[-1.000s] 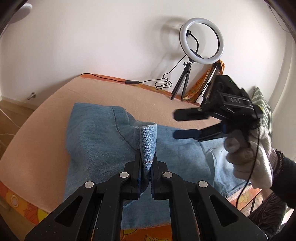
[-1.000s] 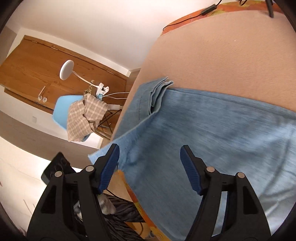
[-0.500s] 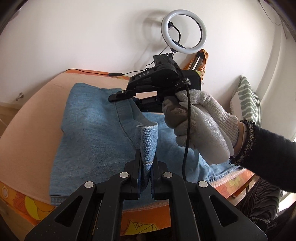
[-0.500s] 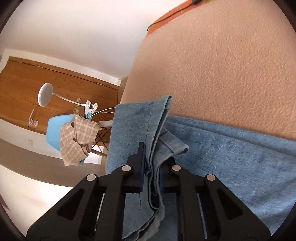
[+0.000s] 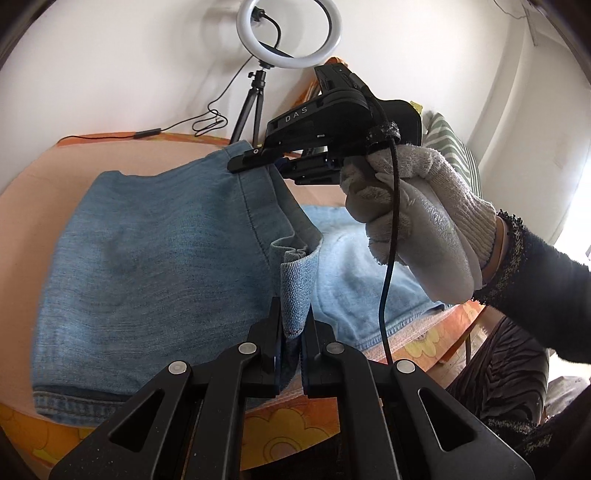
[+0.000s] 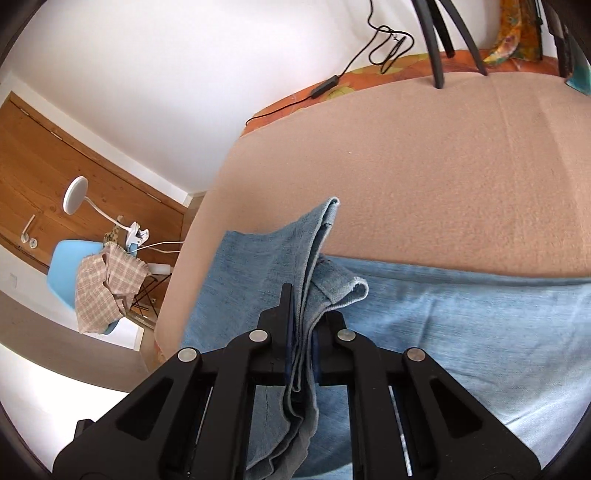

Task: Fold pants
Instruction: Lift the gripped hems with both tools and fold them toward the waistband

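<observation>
- Left gripper [image 5: 292,334]: clamped on a raised fold of the blue jeans [image 5: 155,258].
- Right gripper [image 6: 303,325]: clamped on stacked denim edges at the far side, held by a gloved hand [image 5: 417,221].
- Jeans: spread over the peach-covered bed [image 6: 424,166].
- Ring light [image 5: 289,33]: on a tripod behind.

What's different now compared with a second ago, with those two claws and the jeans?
The right claw, open and hovering a second ago, crossed to the far edge of the jeans and shut on the bunched denim there. The left claw stayed clamped on its folded edge throughout. The jeans still lie on the peach-covered bed.
</observation>
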`<act>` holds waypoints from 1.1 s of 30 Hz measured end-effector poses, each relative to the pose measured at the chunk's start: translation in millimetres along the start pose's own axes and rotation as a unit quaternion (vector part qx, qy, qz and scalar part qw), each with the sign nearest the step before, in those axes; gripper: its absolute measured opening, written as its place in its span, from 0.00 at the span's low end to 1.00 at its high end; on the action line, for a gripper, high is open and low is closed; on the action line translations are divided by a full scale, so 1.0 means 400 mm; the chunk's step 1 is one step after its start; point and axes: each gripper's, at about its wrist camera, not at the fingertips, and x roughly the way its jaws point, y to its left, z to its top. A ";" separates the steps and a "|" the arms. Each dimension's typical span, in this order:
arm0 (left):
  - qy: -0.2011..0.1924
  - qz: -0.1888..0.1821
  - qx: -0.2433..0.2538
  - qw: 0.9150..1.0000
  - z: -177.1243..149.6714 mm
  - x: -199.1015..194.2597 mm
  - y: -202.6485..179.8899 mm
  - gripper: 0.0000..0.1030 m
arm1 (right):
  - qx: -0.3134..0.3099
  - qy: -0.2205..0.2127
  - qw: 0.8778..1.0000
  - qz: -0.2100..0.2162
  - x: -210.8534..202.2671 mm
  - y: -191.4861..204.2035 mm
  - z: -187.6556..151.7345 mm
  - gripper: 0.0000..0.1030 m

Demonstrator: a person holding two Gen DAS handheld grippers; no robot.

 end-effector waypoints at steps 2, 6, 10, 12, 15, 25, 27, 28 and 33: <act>0.002 -0.007 0.001 1.000 -0.002 0.009 -0.017 0.05 | 0.002 -0.004 1.000 -0.006 -0.016 -0.017 -0.004 0.08; 0.000 -0.025 0.004 1.000 -0.001 0.018 -0.055 0.05 | -0.008 -0.019 1.000 -0.018 -0.068 -0.031 -0.010 0.08; -0.001 -0.044 0.011 0.999 0.011 0.034 -0.089 0.05 | -0.009 -0.039 0.999 -0.025 -0.136 -0.044 -0.012 0.08; -0.001 -0.056 0.017 0.998 0.021 0.047 -0.115 0.05 | -0.006 -0.050 0.998 -0.029 -0.171 -0.058 -0.017 0.08; 0.002 -0.070 0.030 0.997 0.028 0.070 -0.157 0.05 | 0.000 -0.060 0.998 -0.035 -0.219 -0.089 -0.025 0.08; 0.017 -0.117 0.061 0.991 0.054 0.146 -0.275 0.05 | 0.015 -0.084 0.994 -0.065 -0.357 -0.187 -0.052 0.08; 0.018 -0.128 0.068 0.989 0.061 0.158 -0.303 0.05 | 0.017 -0.089 0.993 -0.071 -0.389 -0.206 -0.058 0.08; 0.018 -0.133 0.072 0.988 0.063 0.162 -0.316 0.05 | 0.018 -0.091 0.993 -0.073 -0.406 -0.216 -0.060 0.08; 0.019 -0.160 0.092 0.983 0.074 0.183 -0.394 0.05 | 0.024 -0.106 0.990 -0.087 -0.488 -0.264 -0.072 0.08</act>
